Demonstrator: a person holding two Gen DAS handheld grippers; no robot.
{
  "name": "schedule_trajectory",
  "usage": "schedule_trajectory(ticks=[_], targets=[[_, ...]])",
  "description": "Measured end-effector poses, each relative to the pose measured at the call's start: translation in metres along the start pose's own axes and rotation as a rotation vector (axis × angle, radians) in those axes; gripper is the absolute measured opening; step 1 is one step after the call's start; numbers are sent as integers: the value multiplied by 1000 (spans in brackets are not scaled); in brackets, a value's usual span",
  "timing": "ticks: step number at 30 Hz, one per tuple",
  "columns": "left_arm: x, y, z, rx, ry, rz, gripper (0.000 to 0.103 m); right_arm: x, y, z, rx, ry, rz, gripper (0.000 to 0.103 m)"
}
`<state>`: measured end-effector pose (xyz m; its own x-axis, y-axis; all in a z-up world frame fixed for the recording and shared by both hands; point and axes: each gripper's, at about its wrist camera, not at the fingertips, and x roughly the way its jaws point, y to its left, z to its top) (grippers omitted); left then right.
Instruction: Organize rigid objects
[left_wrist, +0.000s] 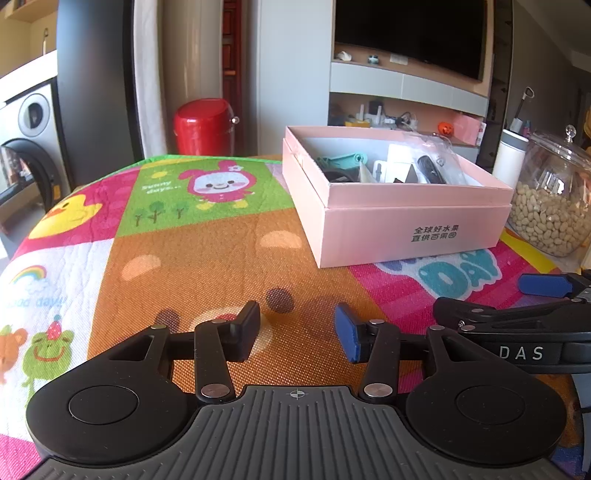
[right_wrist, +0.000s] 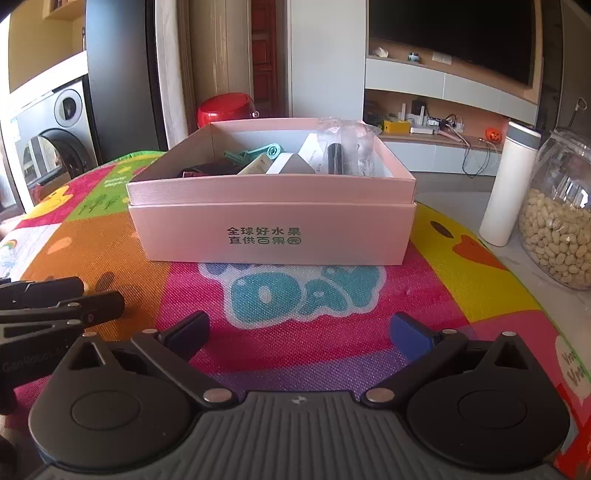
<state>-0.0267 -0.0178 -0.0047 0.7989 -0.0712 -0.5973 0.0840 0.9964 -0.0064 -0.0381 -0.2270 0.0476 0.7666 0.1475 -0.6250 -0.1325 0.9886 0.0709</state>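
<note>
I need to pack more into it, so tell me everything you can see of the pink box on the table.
The pink box is a rectangular cardboard box with matte walls, its tray apparently nested in a slightly wider pink base. Dark green Chinese characters are printed on the front. It is open on top and sits flat on the colourful cartoon mat. Inside lie a teal plastic piece, white packets and a black item in a clear bag. Neither gripper touches it.

Pale pink box (right_wrist: 273, 218) with dark green lettering sits dead ahead of the right tongs (right_wrist: 299, 332), whose pads are blue and black. Under them, a cartoon-print mat (right_wrist: 306, 354) on the bench: magenta, orange, yellow, teal letters. Right of the box, a white bottle (right_wrist: 508, 192).
</note>
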Motion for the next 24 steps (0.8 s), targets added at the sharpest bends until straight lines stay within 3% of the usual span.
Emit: schedule_trajectory(ticks=[24], targets=[[-1, -4, 0, -4, 1, 21, 50, 2, 2, 0, -9, 4, -5, 103]])
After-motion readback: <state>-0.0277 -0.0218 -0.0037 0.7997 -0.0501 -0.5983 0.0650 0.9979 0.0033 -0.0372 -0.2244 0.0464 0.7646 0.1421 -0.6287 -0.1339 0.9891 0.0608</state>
